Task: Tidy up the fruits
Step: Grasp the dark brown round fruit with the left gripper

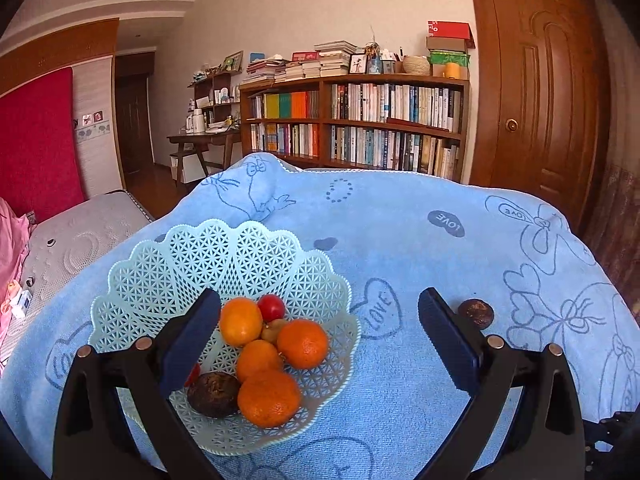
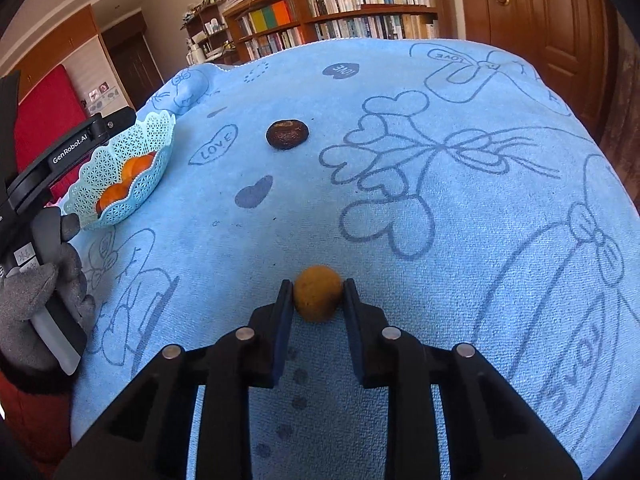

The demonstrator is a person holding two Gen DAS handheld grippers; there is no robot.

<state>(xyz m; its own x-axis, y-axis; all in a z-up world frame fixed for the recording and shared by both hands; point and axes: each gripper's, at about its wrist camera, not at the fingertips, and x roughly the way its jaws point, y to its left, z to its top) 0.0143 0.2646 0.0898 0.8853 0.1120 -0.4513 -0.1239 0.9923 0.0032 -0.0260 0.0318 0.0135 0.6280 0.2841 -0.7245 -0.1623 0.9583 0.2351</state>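
Fluffy blue towel (image 2: 400, 220); right hand-held gripper (image 2: 318, 296) pinches round tan fruit (image 2: 319, 293); left hand-held gripper (image 1: 320, 336) gapes wide, empty, over lattice basket (image 1: 168, 264).

Support surface: blue towel (image 2: 400, 240) with heart and "LOVE" line prints, filling most of both views. On it: pale lattice basket (image 1: 160, 280) at lower left of left wrist view, dark brown fruit (image 2: 287, 134) upper centre of right wrist view, small tan fruit (image 2: 318, 294) lower centre.
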